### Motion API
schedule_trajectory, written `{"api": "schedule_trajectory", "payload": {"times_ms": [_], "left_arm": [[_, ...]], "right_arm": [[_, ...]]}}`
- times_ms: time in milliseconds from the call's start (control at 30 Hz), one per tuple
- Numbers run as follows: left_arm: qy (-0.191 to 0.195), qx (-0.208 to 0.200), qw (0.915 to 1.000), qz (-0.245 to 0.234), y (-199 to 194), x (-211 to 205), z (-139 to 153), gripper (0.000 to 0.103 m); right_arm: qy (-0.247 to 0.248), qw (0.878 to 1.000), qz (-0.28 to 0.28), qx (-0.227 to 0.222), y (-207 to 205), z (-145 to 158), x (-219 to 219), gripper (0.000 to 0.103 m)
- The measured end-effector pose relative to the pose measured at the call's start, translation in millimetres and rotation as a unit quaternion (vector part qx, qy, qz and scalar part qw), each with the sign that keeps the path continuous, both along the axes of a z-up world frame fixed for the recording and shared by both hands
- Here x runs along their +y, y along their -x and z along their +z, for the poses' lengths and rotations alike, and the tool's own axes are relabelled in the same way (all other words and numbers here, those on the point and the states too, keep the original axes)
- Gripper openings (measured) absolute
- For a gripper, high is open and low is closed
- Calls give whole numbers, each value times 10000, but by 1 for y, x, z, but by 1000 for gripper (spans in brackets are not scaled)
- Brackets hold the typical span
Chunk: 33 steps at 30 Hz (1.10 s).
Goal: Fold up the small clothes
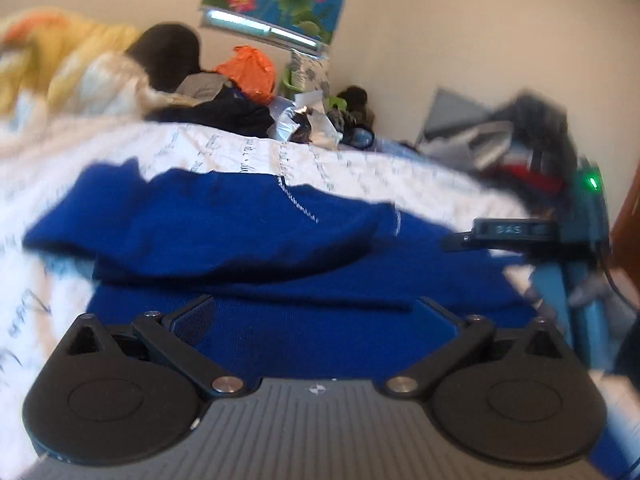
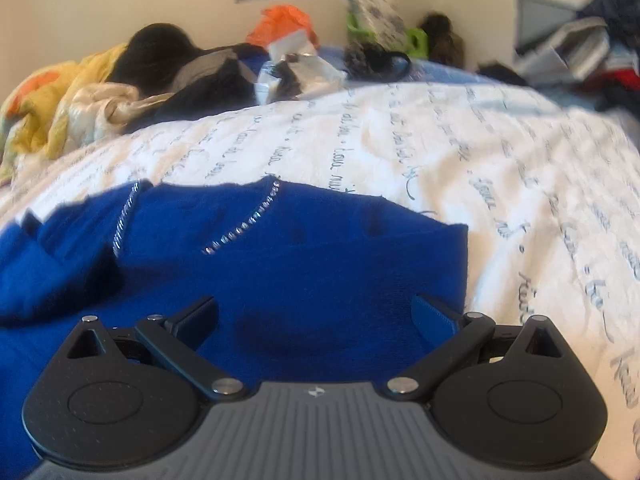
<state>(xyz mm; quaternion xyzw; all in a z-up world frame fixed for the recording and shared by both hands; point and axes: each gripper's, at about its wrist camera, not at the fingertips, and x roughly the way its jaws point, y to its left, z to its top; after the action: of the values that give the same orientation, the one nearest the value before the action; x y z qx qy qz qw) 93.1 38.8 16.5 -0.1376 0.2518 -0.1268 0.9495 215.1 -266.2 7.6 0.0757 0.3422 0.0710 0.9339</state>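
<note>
A royal blue knitted top (image 1: 248, 232) with a line of silver studs lies on the white bedspread, one part folded over the rest. My left gripper (image 1: 316, 314) hangs open just above the near part of the cloth, nothing between its fingers. In the left wrist view the other gripper's body (image 1: 520, 236) shows at the right edge of the garment. In the right wrist view the same blue top (image 2: 312, 264) fills the near left, its studded neckline facing away. My right gripper (image 2: 316, 314) stands open over the cloth near its right edge, holding nothing.
The bedspread (image 2: 500, 184) is white with handwritten script and stretches to the right. At the back lie a yellow quilt (image 2: 60, 96), dark clothes (image 2: 208, 76), an orange bag (image 2: 280, 20) and crumpled wrappers. A cluttered pile (image 1: 520, 148) stands far right by the wall.
</note>
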Motion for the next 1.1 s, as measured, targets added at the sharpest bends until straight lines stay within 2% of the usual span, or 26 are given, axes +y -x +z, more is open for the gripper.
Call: {"api": "schedule_trajectory", "payload": {"times_ms": [67,133,267,433,500,567,600,633,667,700,733,767,800,867,900,933,967,1033,1100], "left_arm": [[258,88,9995,144,-5,9,-1,103],[383,128,9990,188,-7,15,-1,103],[316,-56,9993,185,-1,11,5,103],[327,-119,9993,120,5,12,4,103],[403,-84,9991,98,5,15,3,103],[484,-54,9988,100,5,17,2,103],[522,-51,9986,101,5,18,2,103],[557,-59,9984,96,5,19,2,103],[589,-72,9982,93,5,20,1,103],[616,-89,9980,85,6,20,2,103],[640,-111,9979,74,6,20,2,103],[651,-126,9978,69,6,20,1,103],[651,-126,9978,66,6,19,2,103],[641,-120,9978,72,6,19,2,103],[623,-127,9979,90,7,19,2,103],[600,-140,9980,111,8,18,2,103],[580,-159,9981,130,9,18,2,103],[545,-180,9982,159,10,18,2,103],[550,-183,9982,160,10,19,2,103]], "right_arm": [[-1135,9931,291,13,3,18,5,103],[-1654,9827,800,221,-5,33,27,103],[-1824,9657,1652,829,-41,44,85,103],[-1547,9675,1729,1010,-71,40,126,103],[-1598,9577,1853,1517,-76,29,129,103],[-1309,9498,1974,2044,-70,18,127,103],[-1071,9499,2146,2007,-59,15,122,103],[-659,9513,2246,2004,-51,18,118,103],[-28,9562,2146,1989,-40,22,115,103],[734,9603,1979,1823,-27,26,111,103],[1257,9628,1847,1517,-16,32,107,103],[1393,9677,1712,1215,-8,39,102,103],[1222,9744,1601,996,-3,47,99,103],[392,9831,1567,859,-2,58,102,103],[70,9822,1674,848,-5,60,110,103],[-1,9811,1761,802,-9,61,123,103],[181,9812,1777,731,-14,60,140,103],[970,9773,1803,541,-21,53,177,103],[1926,9609,1949,411,-27,37,213,103]]}}
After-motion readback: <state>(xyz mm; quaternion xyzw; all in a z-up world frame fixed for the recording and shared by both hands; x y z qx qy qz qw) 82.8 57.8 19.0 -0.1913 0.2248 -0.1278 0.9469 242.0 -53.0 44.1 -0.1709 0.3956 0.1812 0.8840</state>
